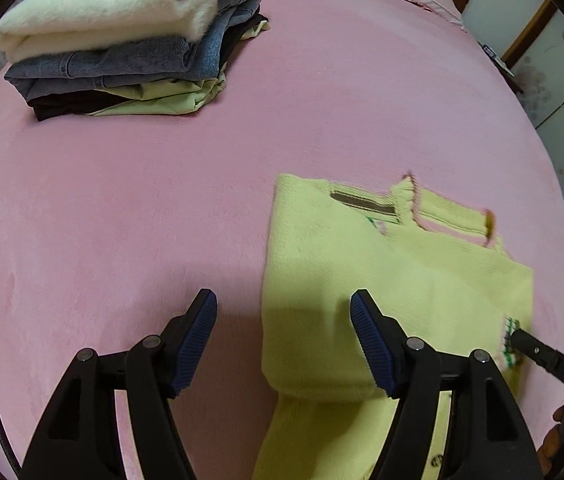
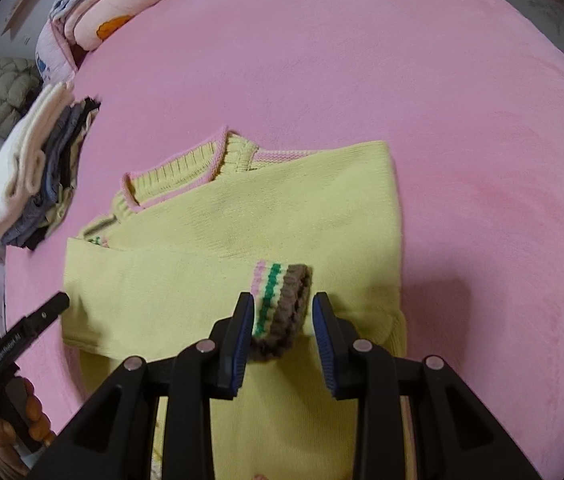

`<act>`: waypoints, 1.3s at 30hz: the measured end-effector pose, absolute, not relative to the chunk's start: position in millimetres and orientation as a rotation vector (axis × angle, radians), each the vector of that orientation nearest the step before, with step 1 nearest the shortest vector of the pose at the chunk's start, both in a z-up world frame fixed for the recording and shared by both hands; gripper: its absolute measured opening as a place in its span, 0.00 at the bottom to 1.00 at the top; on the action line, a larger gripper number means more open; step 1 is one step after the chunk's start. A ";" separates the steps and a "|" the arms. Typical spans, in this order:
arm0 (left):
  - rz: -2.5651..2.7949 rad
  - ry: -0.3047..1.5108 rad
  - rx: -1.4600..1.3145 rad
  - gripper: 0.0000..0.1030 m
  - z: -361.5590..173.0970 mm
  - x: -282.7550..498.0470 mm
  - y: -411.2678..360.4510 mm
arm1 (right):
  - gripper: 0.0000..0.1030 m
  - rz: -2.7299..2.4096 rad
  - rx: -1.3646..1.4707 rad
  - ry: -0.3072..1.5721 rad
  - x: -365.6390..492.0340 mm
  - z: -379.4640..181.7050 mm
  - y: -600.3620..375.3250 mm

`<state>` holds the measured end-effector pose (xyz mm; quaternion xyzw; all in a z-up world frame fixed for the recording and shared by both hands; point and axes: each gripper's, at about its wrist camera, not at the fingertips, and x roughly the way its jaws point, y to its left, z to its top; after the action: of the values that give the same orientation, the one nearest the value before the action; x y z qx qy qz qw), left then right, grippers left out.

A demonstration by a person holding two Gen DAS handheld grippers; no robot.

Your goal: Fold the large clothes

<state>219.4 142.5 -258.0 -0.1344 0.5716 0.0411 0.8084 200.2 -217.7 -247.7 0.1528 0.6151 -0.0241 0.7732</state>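
The yellow sweater (image 2: 241, 248) lies half-folded on the pink bed (image 2: 402, 60), its striped cuff (image 2: 279, 312) between the right gripper (image 2: 282, 332)'s slack jaws, left gripper (image 1: 282, 340) released; next, probably folding it across.

— Item? 
— Sweater (image 2: 273, 216), pale yellow knit, pink-edged ribbed neckline at 11 o'clock.
— State? 
— Partly folded, flat on the pink bed (image 2: 402, 60); striped pink-green-brown cuff (image 2: 282, 304) at 6 o'clock.
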 end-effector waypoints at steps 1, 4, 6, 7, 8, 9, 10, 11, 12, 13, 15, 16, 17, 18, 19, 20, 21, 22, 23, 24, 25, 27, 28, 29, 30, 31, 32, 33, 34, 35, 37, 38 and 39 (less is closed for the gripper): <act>0.091 1.224 -0.289 0.66 -259.9 223.3 138.8 | 0.29 -0.050 0.324 1.337 201.8 -250.4 -217.0; 0.093 1.227 -0.301 0.66 -265.5 227.0 133.2 | 0.29 -0.029 0.297 1.353 204.4 -259.0 -212.4; 0.092 1.230 -0.304 0.66 -268.0 227.5 129.9 | 0.13 -0.007 0.277 1.339 203.0 -257.4 -209.6; 0.092 1.232 -0.304 0.66 -268.8 227.3 128.3 | 0.09 0.016 0.276 1.341 202.6 -257.0 -208.5; 0.091 1.230 -0.304 0.66 -270.0 227.8 127.0 | 0.09 0.035 0.279 1.336 200.8 -253.9 -207.6; 0.089 1.229 -0.303 0.66 -270.4 227.1 125.9 | 0.08 0.047 0.271 1.315 198.8 -247.9 -207.9; 0.088 1.226 -0.300 0.66 -270.0 226.2 124.7 | 0.08 0.053 0.259 1.294 197.6 -242.2 -208.2; 0.086 1.223 -0.297 0.66 -270.4 226.2 123.8 | 0.08 0.056 0.242 1.262 196.2 -233.5 -208.6; 0.085 1.219 -0.294 0.66 -271.7 226.8 123.3 | 0.08 0.064 0.229 1.223 195.5 -222.1 -209.5; 0.085 1.215 -0.291 0.66 -271.5 225.9 122.4 | 0.08 0.066 0.218 1.194 195.9 -214.2 -210.5; 0.085 1.209 -0.283 0.66 -271.8 226.2 118.9 | 0.08 0.060 0.184 1.148 199.3 -202.9 -212.8; 0.087 1.209 -0.276 0.66 -272.5 227.1 117.0 | 0.08 0.057 0.169 1.137 201.7 -200.6 -215.1; 0.089 1.208 -0.270 0.66 -273.7 227.7 115.8 | 0.08 0.055 0.155 1.130 205.1 -200.1 -216.9; 0.089 1.206 -0.268 0.66 -275.0 227.9 114.8 | 0.08 0.051 0.143 1.126 209.7 -201.6 -219.5; 0.093 1.202 -0.264 0.66 -276.6 227.4 113.5 | 0.08 0.052 0.138 1.129 212.4 -204.3 -221.6; 0.099 1.197 -0.258 0.66 -278.0 227.3 113.1 | 0.08 0.054 0.133 1.141 217.9 -209.1 -222.5; 0.104 1.196 -0.253 0.66 -278.7 228.4 113.0 | 0.09 0.051 0.126 1.155 221.9 -215.3 -224.4; 0.110 1.196 -0.247 0.66 -281.3 229.0 113.3 | 0.10 0.044 0.114 1.167 224.3 -221.0 -226.4; 0.117 1.197 -0.243 0.68 -284.6 230.9 113.8 | 0.13 0.028 0.094 1.189 226.3 -228.0 -226.0; 0.123 1.197 -0.242 0.68 -286.2 231.5 114.4 | 0.14 0.001 0.070 1.216 228.2 -235.6 -227.2; 0.124 1.198 -0.244 0.68 -286.3 232.6 115.2 | 0.14 -0.025 0.054 1.233 228.9 -239.9 -229.1; 0.124 1.202 -0.244 0.68 -284.2 233.2 115.9 | 0.14 -0.073 0.060 1.231 226.9 -239.0 -236.5; 0.122 1.204 -0.240 0.68 -281.2 233.4 115.8 | 0.14 -0.078 0.083 1.214 224.3 -234.4 -240.3; 0.119 1.206 -0.231 0.68 -277.7 233.2 115.7 | 0.14 -0.081 0.117 1.192 220.1 -227.0 -245.4; 0.117 1.206 -0.221 0.68 -274.3 233.1 115.2 | 0.14 -0.083 0.133 1.181 217.3 -222.0 -247.9; 0.112 1.202 -0.211 0.68 -269.4 232.5 114.5 | 0.14 -0.085 0.147 1.166 213.0 -215.5 -249.2; 0.105 1.195 -0.206 0.68 -265.1 233.0 114.7 | 0.14 -0.084 0.152 1.158 210.0 -212.0 -249.5; 0.102 1.187 -0.201 0.68 -260.2 231.6 113.4 | 0.14 -0.075 0.160 1.148 206.1 -207.2 -247.6; 0.098 1.180 -0.196 0.69 -254.9 230.0 111.9 | 0.14 -0.058 0.167 1.140 203.1 -202.9 -244.1; 0.091 1.172 -0.197 0.71 -250.0 228.3 110.0 | 0.14 -0.041 0.173 1.134 200.5 -199.7 -239.2; 0.082 1.156 -0.201 0.75 -242.6 224.6 105.4 | 0.14 -0.002 0.177 1.131 197.4 -198.3 -226.1; 0.076 1.149 -0.203 0.75 -239.6 223.5 103.1 | 0.14 0.019 0.176 1.133 197.2 -198.8 -218.4; 0.069 1.144 -0.204 0.75 -238.2 222.9 100.2 | 0.14 0.037 0.170 1.137 196.9 -200.7 -209.2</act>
<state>222.9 100.2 -238.2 -0.0966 0.5401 0.0324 0.8354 196.9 -209.2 -200.7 0.0805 0.5378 0.0176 0.8390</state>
